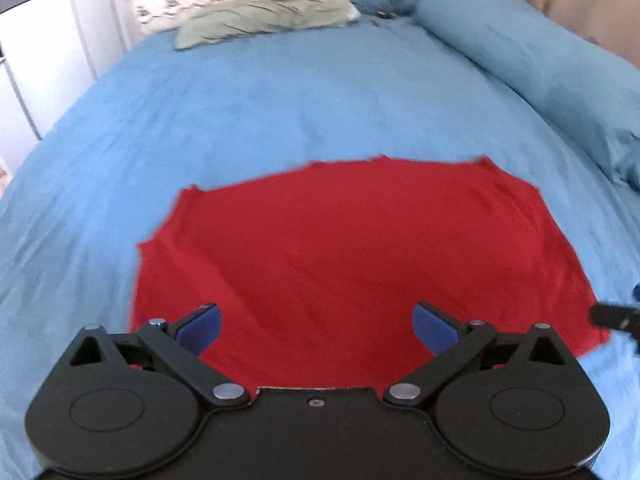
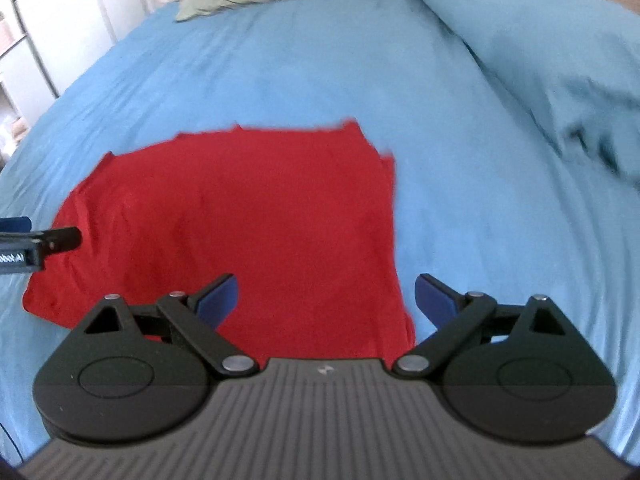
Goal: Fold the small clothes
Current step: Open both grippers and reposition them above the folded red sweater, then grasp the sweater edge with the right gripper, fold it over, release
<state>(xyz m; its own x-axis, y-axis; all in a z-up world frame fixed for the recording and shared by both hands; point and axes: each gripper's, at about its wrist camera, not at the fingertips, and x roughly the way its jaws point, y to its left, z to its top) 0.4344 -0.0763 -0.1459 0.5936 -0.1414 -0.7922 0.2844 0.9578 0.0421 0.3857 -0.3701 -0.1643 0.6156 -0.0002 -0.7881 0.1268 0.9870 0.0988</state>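
No container shows in either view — only a bed (image 1: 280,112) under a blue cover, with a pale green cushion (image 1: 264,20) toward 12 o'clock and a rolled blue duvet (image 1: 540,68) toward 2 o'clock. The left gripper (image 1: 316,330) hovers over the near half of the red garment (image 1: 340,248), fingers (image 1: 200,328) spread wide and released, holding nothing. The right gripper (image 2: 326,300) sits over the garment's right edge, fingers (image 2: 434,298) likewise released — one over red cloth, the other over blue cover. The red garment (image 2: 240,216) lies flat on the bed, roughly rectangular with a few soft wrinkles; its edges look blurred.
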